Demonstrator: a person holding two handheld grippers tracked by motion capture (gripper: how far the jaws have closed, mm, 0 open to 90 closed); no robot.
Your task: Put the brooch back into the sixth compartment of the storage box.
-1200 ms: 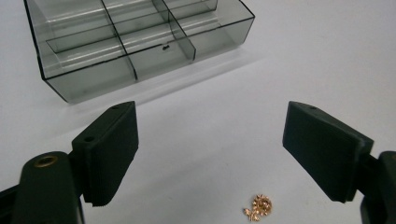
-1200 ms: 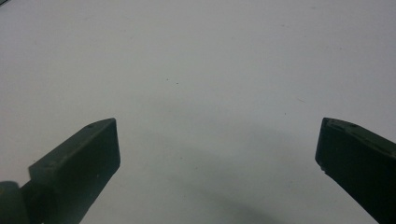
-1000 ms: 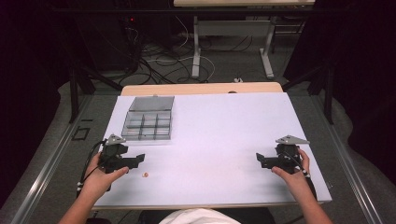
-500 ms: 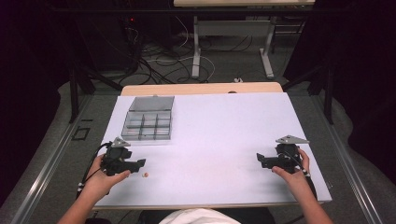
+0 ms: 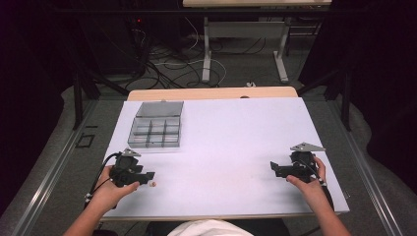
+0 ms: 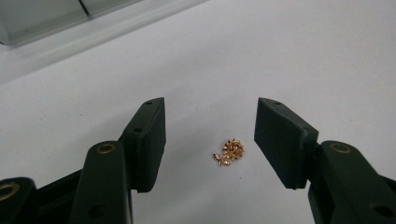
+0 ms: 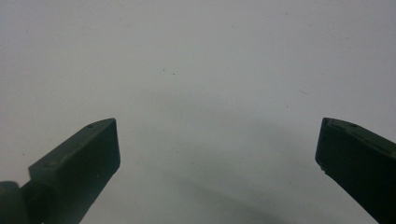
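Item, pick-up not yet begun: small copper bits (image 6: 229, 152) lie heaped on the white table (image 5: 236, 142) between the spread jaws of the left gripper (image 6: 210, 135), ungrasped, near the compartment box (image 5: 156, 125); right gripper (image 5: 275, 168) idle, jaws wide, holding nothing.

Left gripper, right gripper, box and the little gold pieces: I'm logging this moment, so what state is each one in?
Left gripper: open, jaws either side of the gold pieces, not touching them.
Right gripper: open wide, holding nothing.
Gold pieces: small loose cluster lying on the white table.
Compartment box: lid open, lying flat behind it; whether the compartments hold anything cannot be told.
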